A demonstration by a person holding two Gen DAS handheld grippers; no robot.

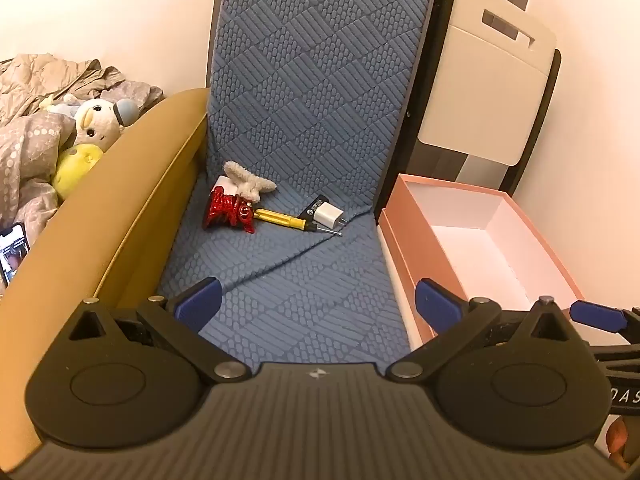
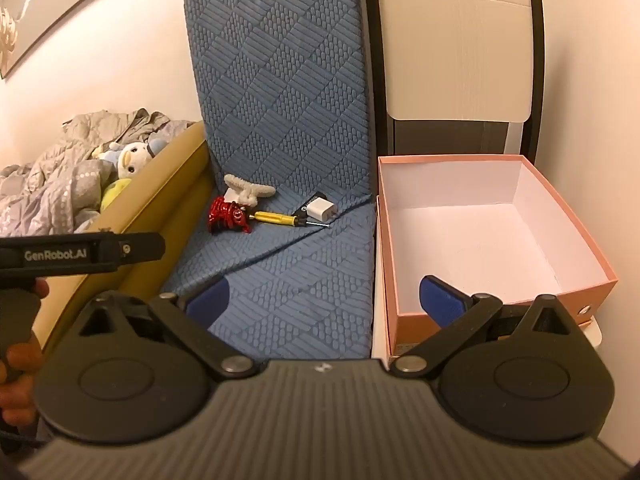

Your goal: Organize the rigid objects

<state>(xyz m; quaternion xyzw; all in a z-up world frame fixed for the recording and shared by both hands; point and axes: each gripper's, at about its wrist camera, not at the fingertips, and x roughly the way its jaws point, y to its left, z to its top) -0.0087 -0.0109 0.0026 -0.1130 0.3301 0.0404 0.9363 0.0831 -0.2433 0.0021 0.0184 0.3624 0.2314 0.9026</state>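
Observation:
On the blue quilted mat (image 1: 288, 280) lie a red figurine (image 1: 228, 212), a yellow screwdriver (image 1: 288, 219), a white charger plug (image 1: 328, 213) on a black tag, and a beige fluffy clip (image 1: 248, 182) over a white piece. The same group shows in the right wrist view: figurine (image 2: 228, 214), screwdriver (image 2: 280, 218), plug (image 2: 320, 208). An open pink box (image 1: 404, 240) with a white inside stands right of the mat, also in the right wrist view (image 2: 592, 256). My left gripper (image 1: 316, 300) is open and empty, short of the objects. My right gripper (image 2: 324, 300) is open and empty, straddling the mat and box edge.
A tan padded bed rail (image 1: 120, 208) borders the mat on the left, with bedding and a plush toy (image 1: 92, 128) behind it. A white folded chair (image 1: 488, 80) leans on the wall behind the box. A phone (image 1: 14, 252) lies at far left.

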